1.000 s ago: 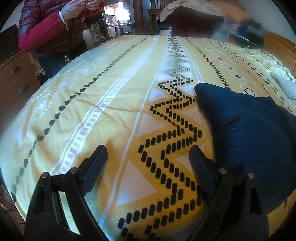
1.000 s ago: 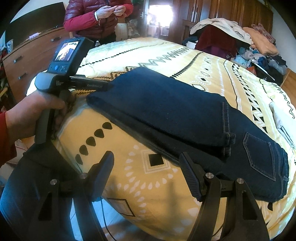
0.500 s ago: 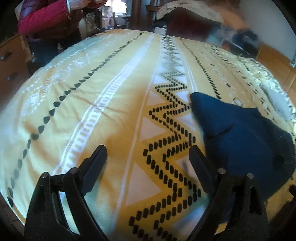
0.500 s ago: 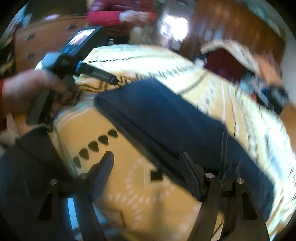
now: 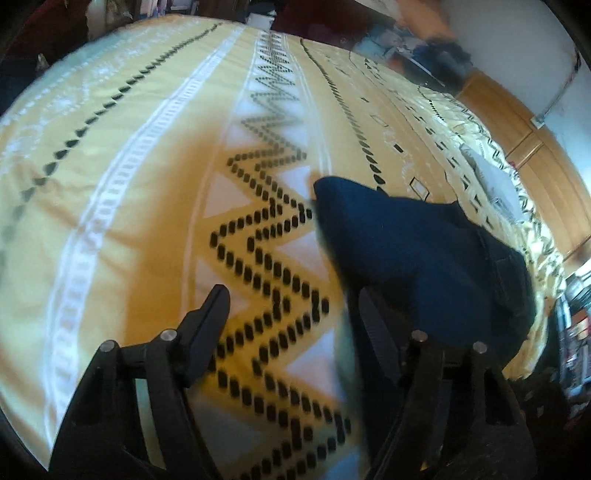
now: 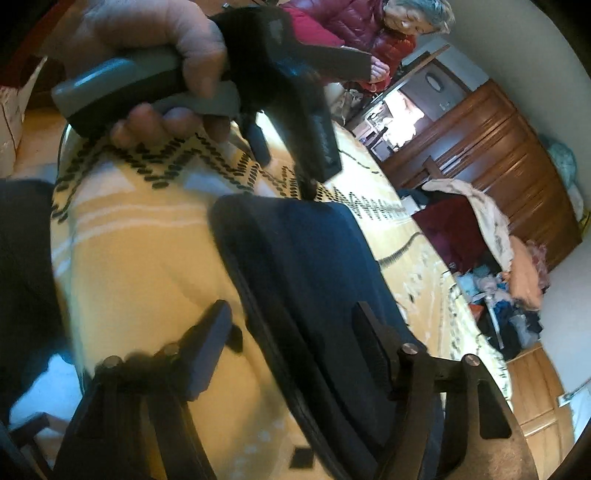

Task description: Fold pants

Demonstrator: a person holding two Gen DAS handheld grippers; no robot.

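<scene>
- The dark blue pants (image 6: 314,280) lie folded on the yellow patterned bedspread (image 5: 122,206), a doubled stack with its fold edge toward the foot of the bed; a second ago the same stack lay there in much the same shape, so the cloth itself has not changed.
- What has changed is the framing: the right gripper (image 6: 291,343) has swung in and tipped sideways, so that the pants' near edge now runs between its fingers, where a second ago it hung back over bare bedspread.
- The left gripper (image 5: 291,317) has also closed on the garment; the pants (image 5: 417,266) now reach its right finger (image 5: 373,332), which looks to be at or against the cloth, though blur makes contact uncertain.
- Both grippers stand wide open and hold nothing.
- Read against the task, this looks like a late stage: the folds appear made, and both tools seem to be lining up either for one more fold or to lift and shift the stack.
- In the right wrist view the person's left hand (image 6: 155,70) grips its tool's handle above the bed, the tool angled down so its tip sits just over the far corner of the pants.
- A woman in a red jacket (image 6: 354,33) stands beyond the bed; heaped clothes (image 6: 495,258) lie along the wooden wardrobe (image 6: 491,155).
</scene>
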